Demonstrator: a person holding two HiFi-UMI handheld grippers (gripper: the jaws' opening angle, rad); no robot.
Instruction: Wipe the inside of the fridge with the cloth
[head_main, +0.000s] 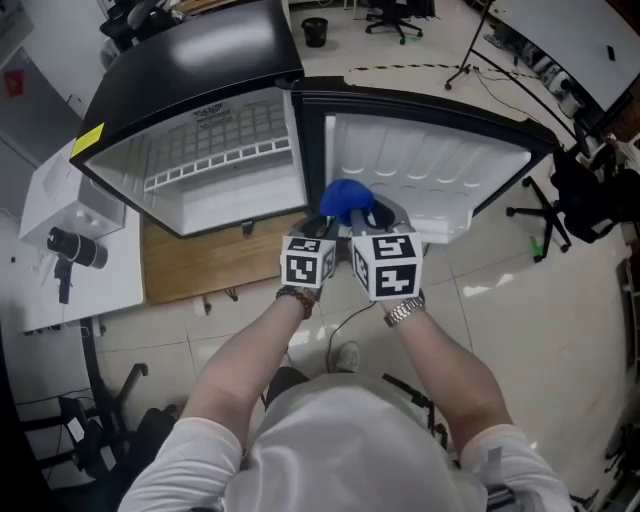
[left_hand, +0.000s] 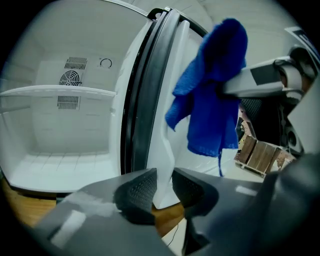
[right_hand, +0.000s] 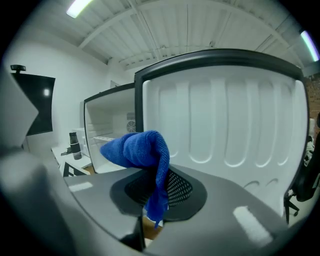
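Observation:
The small black fridge (head_main: 190, 60) stands open, its white inside (head_main: 215, 165) bare apart from one shelf (left_hand: 55, 91). Its door (head_main: 430, 165) is swung out to the right, white liner facing me. My left gripper (left_hand: 162, 187) is shut on the lower edge of the door's white liner (left_hand: 162, 150). My right gripper (right_hand: 150, 192) is shut on a blue cloth (right_hand: 137, 147), which bunches above the jaws and hangs below them. In the head view both grippers sit side by side before the door's hinge side, with the cloth (head_main: 347, 200) just beyond them. The left gripper view shows the cloth (left_hand: 215, 100) dangling beside the door.
The fridge rests on a wooden board (head_main: 215, 262). A white table (head_main: 70, 230) with a black device (head_main: 75, 250) stands at the left. A black chair (head_main: 580, 195) is at the right, and a stand and another chair (head_main: 400, 15) are behind the fridge. A cable lies on the tiled floor.

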